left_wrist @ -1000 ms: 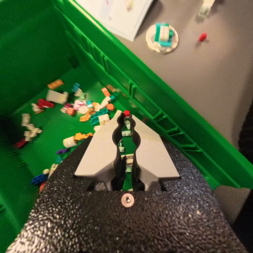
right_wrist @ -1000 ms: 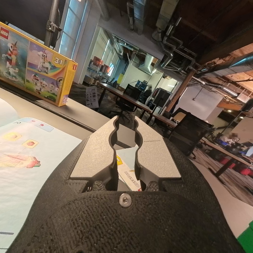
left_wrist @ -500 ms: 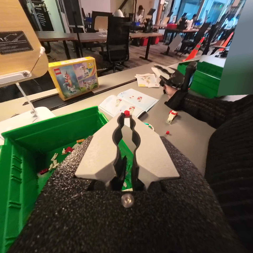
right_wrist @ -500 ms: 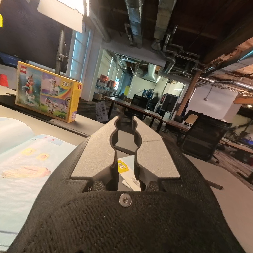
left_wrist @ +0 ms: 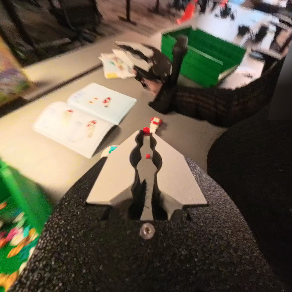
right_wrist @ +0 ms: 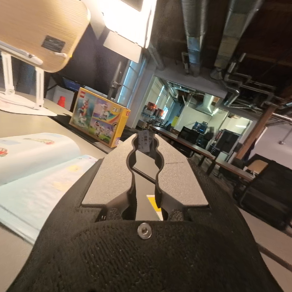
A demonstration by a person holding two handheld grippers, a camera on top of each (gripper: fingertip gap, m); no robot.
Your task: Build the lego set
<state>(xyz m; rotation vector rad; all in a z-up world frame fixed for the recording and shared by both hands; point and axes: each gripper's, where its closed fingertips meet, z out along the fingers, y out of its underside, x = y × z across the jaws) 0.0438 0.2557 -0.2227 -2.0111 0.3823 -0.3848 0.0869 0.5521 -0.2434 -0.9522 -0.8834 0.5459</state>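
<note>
My left gripper (left_wrist: 146, 134) is shut on a small red lego piece (left_wrist: 146, 130) at its fingertips and holds it above the grey table (left_wrist: 189, 142). Just beyond the tips lies a small white and red build (left_wrist: 155, 124). Another loose red piece (left_wrist: 148, 156) lies on the table below the fingers. My right gripper (right_wrist: 144, 136) is open and empty and points across the table towards the room. It also shows in the left wrist view (left_wrist: 121, 49), at the far side of the table, held by a hand in a dark sleeve (left_wrist: 213, 102).
An open instruction booklet (left_wrist: 85, 117) lies left of the build. A round white plate with teal bricks (left_wrist: 110, 150) peeks out beside my left finger. A green bin of loose bricks (left_wrist: 19, 205) stands at the lower left, another green bin (left_wrist: 205, 58) at the back right. The yellow set box (right_wrist: 99, 123) stands at the table's far edge. Left tips to right tips: about 30 cm.
My left gripper has come up out of the green bin with the red piece and moved over the table towards the small build. The right gripper has turned left and its fingers narrowed slightly.
</note>
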